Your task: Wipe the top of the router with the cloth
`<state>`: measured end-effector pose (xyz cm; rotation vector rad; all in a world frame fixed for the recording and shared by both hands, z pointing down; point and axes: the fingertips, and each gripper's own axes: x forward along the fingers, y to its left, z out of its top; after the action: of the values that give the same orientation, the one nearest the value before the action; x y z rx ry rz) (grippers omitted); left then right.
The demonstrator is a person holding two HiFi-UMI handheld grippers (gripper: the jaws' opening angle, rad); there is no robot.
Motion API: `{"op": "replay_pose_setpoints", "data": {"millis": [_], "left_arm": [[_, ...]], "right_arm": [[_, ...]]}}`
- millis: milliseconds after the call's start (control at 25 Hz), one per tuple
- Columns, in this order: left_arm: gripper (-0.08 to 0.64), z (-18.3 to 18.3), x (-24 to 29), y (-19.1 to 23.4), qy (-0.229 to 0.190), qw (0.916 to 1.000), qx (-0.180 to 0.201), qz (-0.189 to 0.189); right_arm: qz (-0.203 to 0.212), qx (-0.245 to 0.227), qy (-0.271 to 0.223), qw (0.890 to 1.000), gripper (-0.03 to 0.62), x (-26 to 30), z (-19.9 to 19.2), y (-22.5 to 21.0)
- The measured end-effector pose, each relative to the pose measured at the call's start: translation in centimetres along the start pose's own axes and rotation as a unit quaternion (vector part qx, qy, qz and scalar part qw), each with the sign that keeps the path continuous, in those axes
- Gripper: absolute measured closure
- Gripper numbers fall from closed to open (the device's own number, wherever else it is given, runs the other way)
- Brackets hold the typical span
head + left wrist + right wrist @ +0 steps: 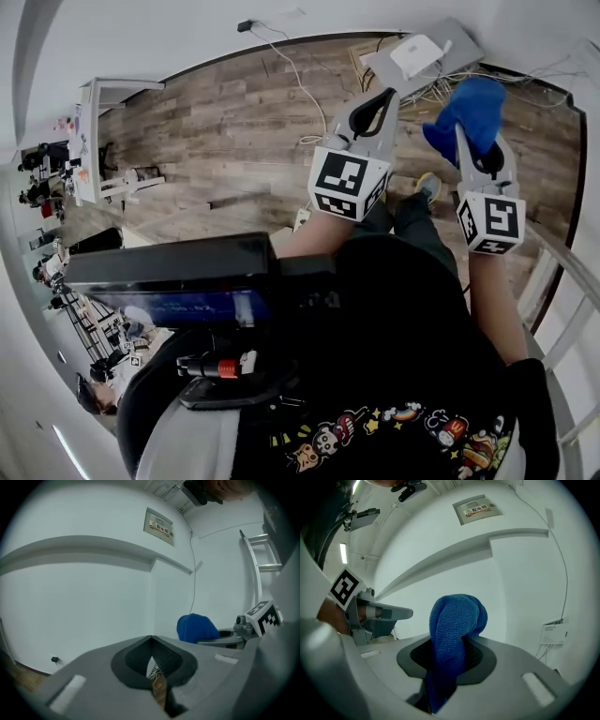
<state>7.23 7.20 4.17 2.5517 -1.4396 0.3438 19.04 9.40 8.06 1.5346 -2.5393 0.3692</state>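
Left gripper (151,641): pressed together, nothing between the jaws; held level beside the right one.
Router: the white flat square router (419,53) is seen on a grey flat board (461,44) on the wooden plank floor (234,122), beyond both gripper tips and well apart from them.
Right gripper (450,651): clamped on the blue knitted cloth (457,620), which is bunched above the jaws.
Step in hand: approach, judged.
Done well: the bunched cloth is brought down flat on the top; light strokes are advised, so the router is not shoved.
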Motion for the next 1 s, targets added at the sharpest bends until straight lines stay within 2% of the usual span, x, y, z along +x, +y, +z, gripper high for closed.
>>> {"op": "replay_pose_setpoints", "data": {"millis": [480,800,1000], "left_arm": [[0.56,-3.7,6.7,3.9,0.028,0.9992,-0.027,-0.002],[0.56,-9.7,13.0,9.8,0.047,0.9979,-0.042,-0.014],[0.56,-13.6,16.9,13.0,0.057,0.9976,-0.033,-0.018]], "right_arm": [[0.026,-0.008,0.056,0.998,0.463,8.7,-3.6,-0.9],[0.007,-0.014,0.11,0.994,0.463,17.9,-10.4,-2.5],[-0.002,-0.013,0.123,0.992,0.463,22.4,-14.7,-3.3]]}}
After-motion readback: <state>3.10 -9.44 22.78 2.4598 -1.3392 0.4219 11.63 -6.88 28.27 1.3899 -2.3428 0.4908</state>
